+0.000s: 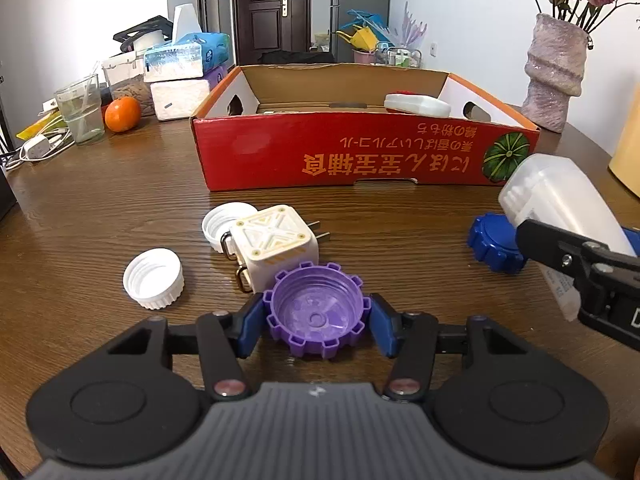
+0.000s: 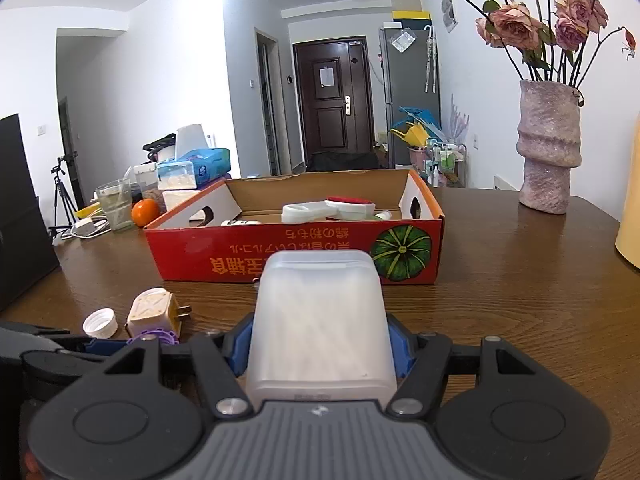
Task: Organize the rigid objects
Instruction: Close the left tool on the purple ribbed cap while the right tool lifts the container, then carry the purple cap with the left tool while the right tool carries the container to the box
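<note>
L gripper lower centre, fingers pinching purple gear cap on bench, touching white plug cube. R gripper fingers clamped on frosted tub, centre frame, w/ red box behind.

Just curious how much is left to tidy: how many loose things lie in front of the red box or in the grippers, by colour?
White caps: 2
Purple cap: 1
Blue cap: 1
Cream plug: 1
Translucent white container: 1
Total: 6
</note>
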